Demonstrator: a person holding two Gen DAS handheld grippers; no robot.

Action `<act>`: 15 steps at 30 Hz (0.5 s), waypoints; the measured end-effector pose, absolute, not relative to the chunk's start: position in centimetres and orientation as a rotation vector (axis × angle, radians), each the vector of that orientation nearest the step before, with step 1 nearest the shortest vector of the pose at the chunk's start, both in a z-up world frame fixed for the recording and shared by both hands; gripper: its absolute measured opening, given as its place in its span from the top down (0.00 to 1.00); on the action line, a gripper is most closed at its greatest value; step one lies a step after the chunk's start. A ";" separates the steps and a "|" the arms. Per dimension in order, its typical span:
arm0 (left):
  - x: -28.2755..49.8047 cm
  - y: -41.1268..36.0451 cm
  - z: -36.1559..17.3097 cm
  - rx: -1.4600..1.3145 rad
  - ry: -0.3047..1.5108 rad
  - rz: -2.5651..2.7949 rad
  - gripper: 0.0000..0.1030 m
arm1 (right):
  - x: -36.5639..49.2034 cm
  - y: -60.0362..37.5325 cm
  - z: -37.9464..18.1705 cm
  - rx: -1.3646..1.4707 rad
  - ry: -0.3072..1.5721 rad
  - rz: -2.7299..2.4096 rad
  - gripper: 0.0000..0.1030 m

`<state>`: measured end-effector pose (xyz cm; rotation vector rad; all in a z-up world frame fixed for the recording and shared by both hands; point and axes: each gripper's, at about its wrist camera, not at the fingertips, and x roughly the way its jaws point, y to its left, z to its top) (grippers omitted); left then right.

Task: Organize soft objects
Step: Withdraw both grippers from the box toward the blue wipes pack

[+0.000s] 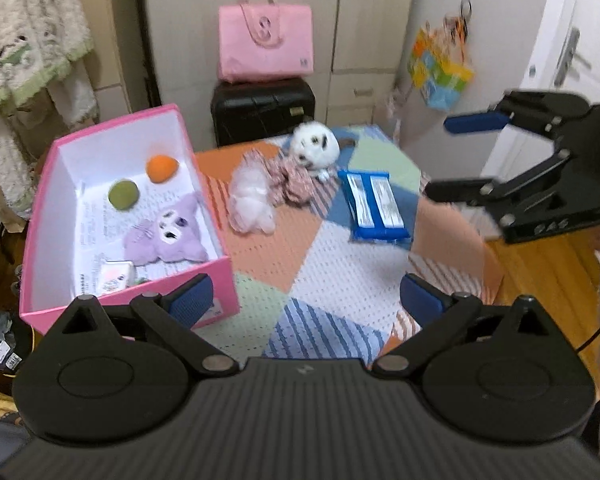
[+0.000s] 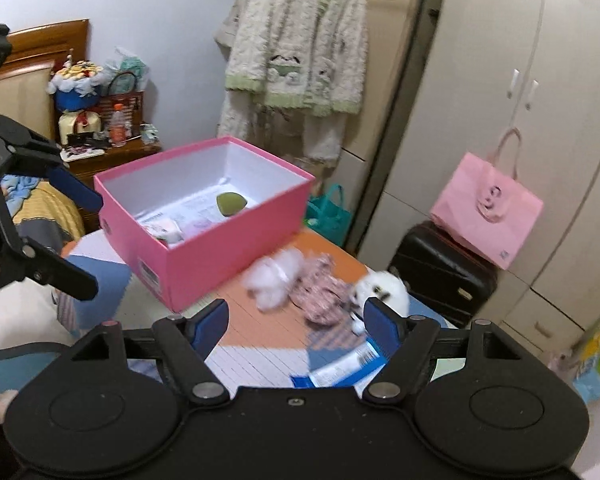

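A pink box (image 1: 188, 280) stands open at the left of the patchwork table (image 1: 332, 264). Inside it lie an orange ball (image 1: 162, 168), a green ball (image 1: 123, 195), a purple plush (image 1: 168, 232) and a small white pack (image 1: 114, 276). On the table beside the box lie a white fluffy plush (image 1: 250, 200) and a white-headed doll in a pink patterned dress (image 1: 308, 156). A blue tissue pack (image 1: 374, 204) lies to their right. My left gripper (image 1: 306, 300) is open and empty above the table's near side. My right gripper (image 2: 296, 322) is open and empty, above the table near the doll (image 2: 380, 290) and the tissue pack (image 2: 340, 372).
A pink tote bag (image 1: 266, 46) sits on a black suitcase (image 1: 262, 110) behind the table, against beige wardrobes. A fluffy white-and-green garment (image 2: 296, 52) hangs behind the box (image 2: 204, 256). A wooden bedside stand with clutter (image 2: 100, 136) is at far left. Wood floor lies right of the table.
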<state>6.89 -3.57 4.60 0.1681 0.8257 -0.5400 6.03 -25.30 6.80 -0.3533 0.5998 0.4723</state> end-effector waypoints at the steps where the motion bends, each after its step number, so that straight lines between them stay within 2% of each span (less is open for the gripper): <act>1: 7.1 -4.1 4.3 0.174 0.817 -0.533 0.02 | 5.9 -25.9 6.5 -0.346 0.596 0.472 0.24; 7: 7.6 -6.2 3.0 0.178 0.774 -0.547 0.02 | 6.4 -29.5 4.1 -0.279 0.585 0.506 0.23; 15: 9.6 -8.2 -1.4 0.106 0.753 -0.604 0.03 | 10.0 -33.1 0.7 -0.213 0.555 0.594 0.23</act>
